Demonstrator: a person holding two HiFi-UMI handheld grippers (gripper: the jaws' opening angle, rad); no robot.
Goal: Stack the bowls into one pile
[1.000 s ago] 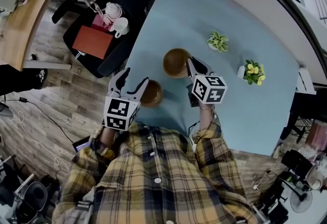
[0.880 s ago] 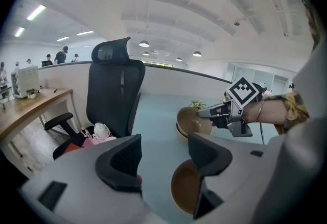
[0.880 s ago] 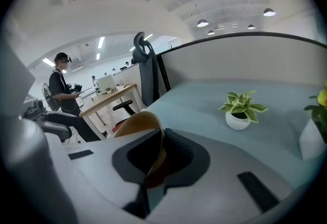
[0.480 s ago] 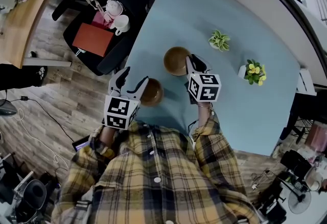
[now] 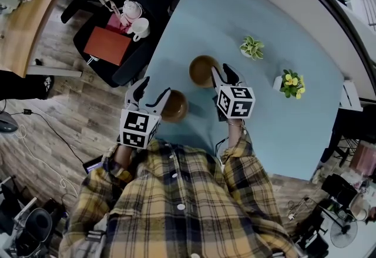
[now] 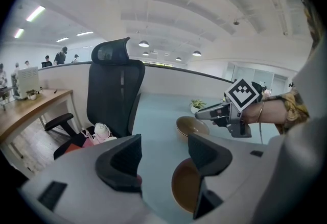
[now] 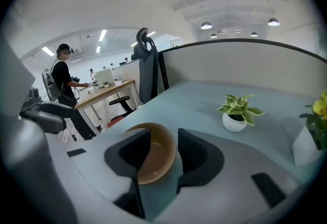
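Plaid shirt [image 5: 176, 204] fills the bottom of the head view; both claws reach out from it over a pale blue surface [image 5: 235, 10].

Left claw [image 5: 155, 89]: jaws wide apart, nothing in them. Bare surface shows between the pads. Near bowl [image 5: 175, 107], brown, sits upright on the surface by the near edge, just under and beside the claw's right jaw. Contact can't be told.

Right claw [image 5: 225, 71]: jaws have just been opening. They straddle the rim of the far bowl [image 5: 201, 70], one jaw inside the bowl, the other outside it. There is a gap on the inner side, so no grip on the rim. The far bowl is brown and upright and rests on the surface.

The two bowls stand apart, unstacked, the far one beyond and to the right of the near one.

Farther right on the surface: a small green plant [image 5: 251, 47] in a white pot, then a yellow-flowered plant [image 5: 291, 83], well apart from the bowls.

Off the left edge: a black chair [image 5: 126, 69] holding a red notebook [image 5: 107, 46] and a white mug [image 5: 140, 29]. Beyond it, a wooden desk [image 5: 32, 16] on a plank floor.
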